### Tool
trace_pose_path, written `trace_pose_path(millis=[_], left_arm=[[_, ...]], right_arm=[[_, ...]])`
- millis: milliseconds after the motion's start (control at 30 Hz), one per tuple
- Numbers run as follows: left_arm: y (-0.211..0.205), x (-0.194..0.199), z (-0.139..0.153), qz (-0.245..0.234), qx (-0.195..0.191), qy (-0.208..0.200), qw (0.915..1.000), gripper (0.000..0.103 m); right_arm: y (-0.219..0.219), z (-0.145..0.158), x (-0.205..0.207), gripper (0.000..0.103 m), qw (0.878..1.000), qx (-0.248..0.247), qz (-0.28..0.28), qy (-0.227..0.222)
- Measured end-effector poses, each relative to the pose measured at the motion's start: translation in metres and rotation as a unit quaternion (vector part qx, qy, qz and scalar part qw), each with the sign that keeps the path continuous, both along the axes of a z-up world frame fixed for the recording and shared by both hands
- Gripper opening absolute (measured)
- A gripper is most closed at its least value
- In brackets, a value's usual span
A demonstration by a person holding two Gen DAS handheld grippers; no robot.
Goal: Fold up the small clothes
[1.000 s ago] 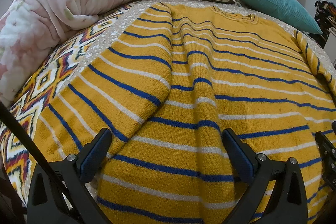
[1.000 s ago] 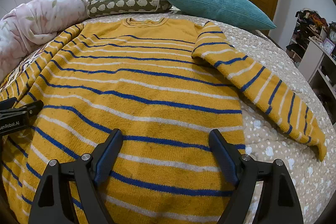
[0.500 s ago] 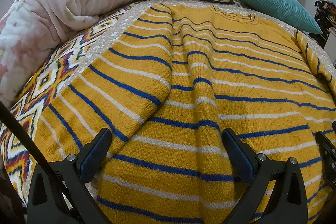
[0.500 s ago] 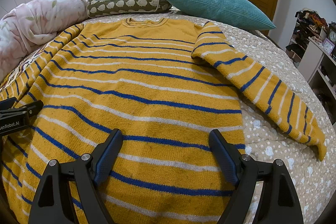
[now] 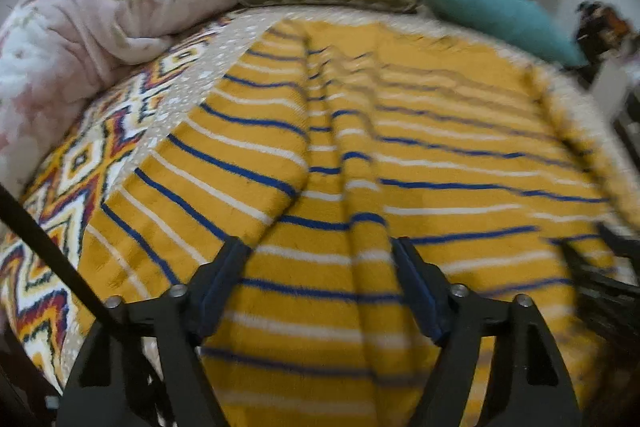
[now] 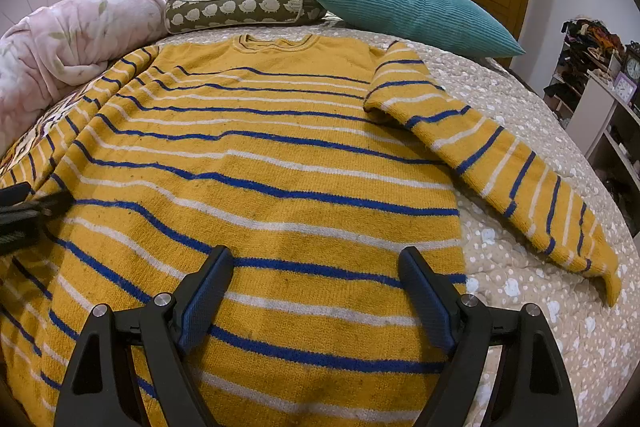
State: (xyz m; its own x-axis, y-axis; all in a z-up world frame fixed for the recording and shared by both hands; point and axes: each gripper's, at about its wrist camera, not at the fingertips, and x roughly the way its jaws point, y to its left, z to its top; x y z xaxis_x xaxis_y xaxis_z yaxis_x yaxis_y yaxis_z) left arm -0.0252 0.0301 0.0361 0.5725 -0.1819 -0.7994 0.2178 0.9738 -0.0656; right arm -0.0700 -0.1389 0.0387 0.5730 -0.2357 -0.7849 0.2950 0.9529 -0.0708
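Observation:
A yellow sweater with blue and white stripes lies flat on the bed, collar toward the pillows; it also fills the left wrist view. Its right sleeve stretches out over the bedspread. Its left sleeve lies folded along the body. My left gripper is open and empty just above the sweater's lower left part. My right gripper is open and empty over the hem near the right side. The left gripper's side shows at the left edge of the right wrist view.
A pink floral quilt is bunched at the back left. A green bolster and a teal pillow lie at the head. A patterned blanket lies left of the sweater. Shelves with clutter stand to the right.
The left gripper's view has shifted and blurred; its jaws stand a little closer together and higher in the frame. The right gripper and the sweater have not moved.

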Motion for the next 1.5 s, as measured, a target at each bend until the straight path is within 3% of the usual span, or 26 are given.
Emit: trace_pose_path(millis=[133,200,267,367,433,500,533,567,667,733,867,933,1067,1100,1267,1400,1433,1467,1500], left_arm=[[0.052,-0.007,0.033,0.024,-0.030,-0.034,0.9987,0.076],[0.077,0.000,0.036,0.047,-0.020,-0.042,0.9978,0.084],[0.101,0.012,0.030,0.082,0.004,-0.040,0.9958,0.086],[0.133,0.041,-0.001,0.124,0.041,0.000,0.9915,0.086],[0.142,0.053,-0.018,0.120,0.028,0.032,0.9919,0.086],[0.148,0.062,-0.032,0.098,-0.018,0.057,0.9934,0.068],[0.151,0.063,-0.030,0.098,-0.027,0.047,0.9937,0.053],[0.152,0.063,-0.029,0.100,-0.026,0.043,0.9938,0.029],[0.165,0.066,-0.014,0.106,-0.030,0.036,0.9932,0.011],[0.184,0.069,-0.003,0.138,-0.014,0.022,0.9901,0.006],[0.210,0.073,0.022,0.210,0.064,-0.020,0.9754,0.006],[0.228,0.076,0.036,0.235,0.066,-0.030,0.9694,0.007],[0.239,0.066,0.056,0.244,0.060,-0.047,0.9668,0.019],[0.235,0.060,0.061,0.240,0.063,-0.052,0.9673,0.021],[0.195,0.017,0.078,0.201,0.052,-0.082,0.9747,0.059],[0.131,-0.010,0.080,0.140,0.029,-0.097,0.9849,0.064],[0.115,-0.014,0.078,0.125,0.020,-0.093,0.9875,0.064],[0.104,-0.017,0.075,0.115,0.012,-0.089,0.9893,0.064],[0.089,-0.023,0.071,0.102,0.000,-0.084,0.9912,0.064]], right_arm=[[-0.001,0.000,-0.001,0.088,1.000,-0.003,-0.001,-0.003],[-0.002,0.001,-0.001,0.088,1.000,0.003,-0.001,0.001],[-0.001,0.001,-0.001,0.088,1.000,0.004,-0.001,0.002],[-0.001,0.001,-0.001,0.088,1.000,0.003,-0.001,0.004],[-0.002,0.001,0.000,0.088,1.000,0.000,-0.002,0.004],[-0.001,0.000,-0.001,0.089,1.000,-0.005,-0.002,0.005],[-0.001,0.001,-0.001,0.089,1.000,-0.006,-0.002,0.006],[-0.001,0.000,-0.001,0.089,1.000,-0.002,-0.002,0.008],[-0.001,0.001,0.000,0.089,1.000,0.002,-0.002,0.012],[-0.001,0.000,0.000,0.089,1.000,0.001,-0.002,0.012],[-0.001,0.000,0.000,0.089,1.000,0.002,-0.002,0.012],[-0.001,0.000,0.000,0.089,1.000,0.003,-0.002,0.013],[-0.001,0.000,0.000,0.089,1.000,0.005,-0.002,0.014],[-0.002,0.000,0.000,0.089,1.000,0.005,-0.002,0.014],[-0.001,0.000,0.001,0.093,0.999,0.029,0.005,0.024],[-0.002,-0.001,0.002,0.093,0.999,0.026,0.008,0.025],[-0.002,-0.001,0.002,0.087,0.999,0.024,0.009,0.023],[-0.003,0.002,0.001,0.070,0.999,0.031,0.015,0.020],[-0.004,0.006,-0.001,0.062,0.999,0.042,0.018,0.017]])
